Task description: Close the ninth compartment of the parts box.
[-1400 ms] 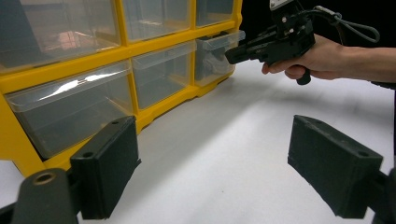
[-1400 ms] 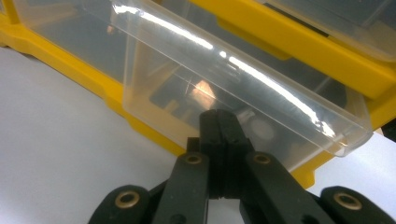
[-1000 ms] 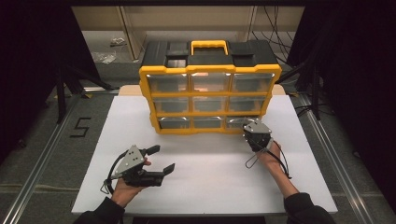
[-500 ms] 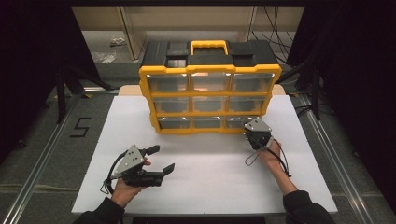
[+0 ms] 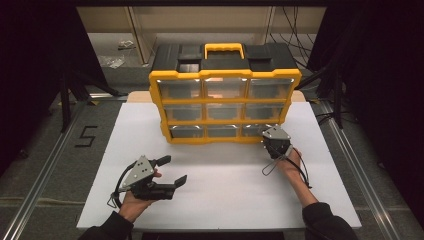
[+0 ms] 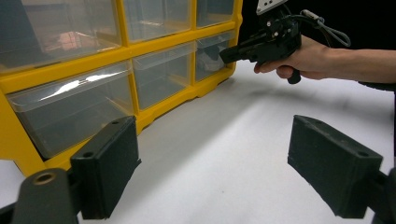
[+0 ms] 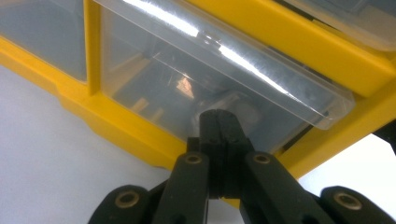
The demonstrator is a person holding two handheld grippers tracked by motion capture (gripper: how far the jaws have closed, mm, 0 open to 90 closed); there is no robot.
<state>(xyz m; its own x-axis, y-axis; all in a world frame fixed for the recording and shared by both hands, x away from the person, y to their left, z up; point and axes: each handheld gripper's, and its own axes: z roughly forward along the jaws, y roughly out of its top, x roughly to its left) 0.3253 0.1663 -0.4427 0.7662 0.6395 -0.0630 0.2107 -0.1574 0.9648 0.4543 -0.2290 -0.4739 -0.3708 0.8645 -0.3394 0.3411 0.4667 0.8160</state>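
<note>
Two claws | right claw closed at bottom-right drawer | left claw gapes

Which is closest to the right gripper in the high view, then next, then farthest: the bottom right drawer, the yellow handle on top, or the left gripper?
1. Bottom right drawer: right at the right gripper.
2. Yellow handle: up on the organizer's top, at the back.
3. Left gripper: far across the table, front left.
</note>
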